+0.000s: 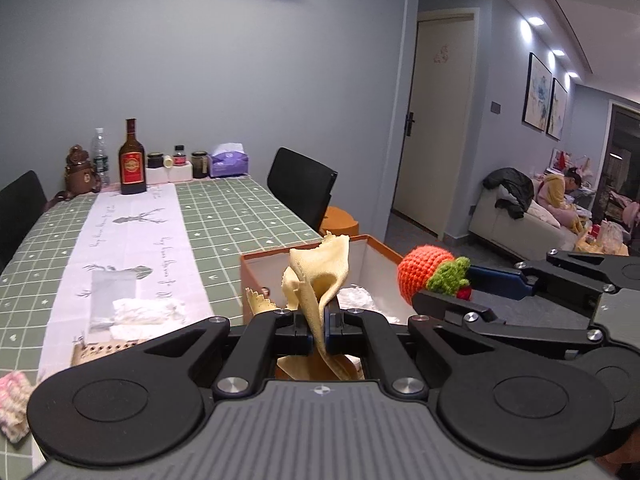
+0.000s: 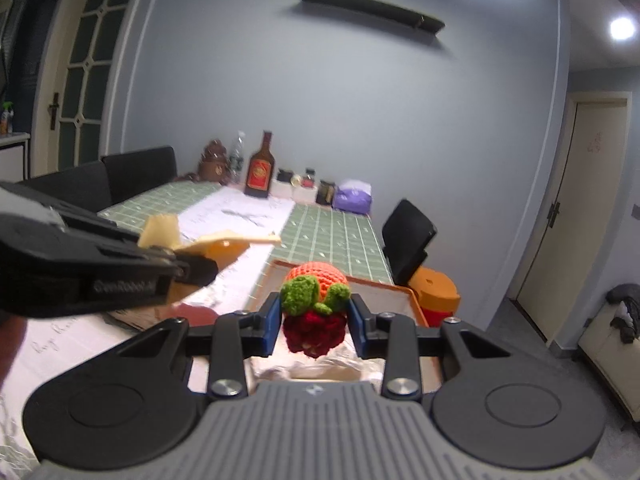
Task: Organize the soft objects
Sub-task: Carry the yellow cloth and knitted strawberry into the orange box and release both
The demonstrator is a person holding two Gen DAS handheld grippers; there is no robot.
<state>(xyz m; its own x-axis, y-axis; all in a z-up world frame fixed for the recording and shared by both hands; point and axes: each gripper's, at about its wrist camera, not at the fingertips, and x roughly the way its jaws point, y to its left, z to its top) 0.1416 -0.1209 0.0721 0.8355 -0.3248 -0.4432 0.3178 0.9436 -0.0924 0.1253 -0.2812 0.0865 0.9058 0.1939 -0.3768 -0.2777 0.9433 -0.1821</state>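
Observation:
My left gripper (image 1: 318,330) is shut on a pale yellow cloth (image 1: 320,276) and holds it above an orange-rimmed white box (image 1: 256,264) at the table's near right corner. My right gripper (image 2: 314,322) is shut on a crocheted toy (image 2: 316,300) with an orange ball, green leaves and a dark red part. It hangs over the same box (image 2: 396,292). In the left wrist view the toy (image 1: 426,278) and right gripper (image 1: 460,294) come in from the right, beside the cloth. In the right wrist view the left gripper (image 2: 192,266) and cloth (image 2: 168,232) show at the left.
The table has a green checked cloth (image 1: 240,216) and a white runner (image 1: 132,240). White soft items (image 1: 140,308) and a pink knit piece (image 1: 14,404) lie near me. Bottles (image 1: 132,160), jars and a tissue box (image 1: 229,160) stand at the far end. A black chair (image 1: 302,188) and orange stool (image 2: 436,288) stand to the right.

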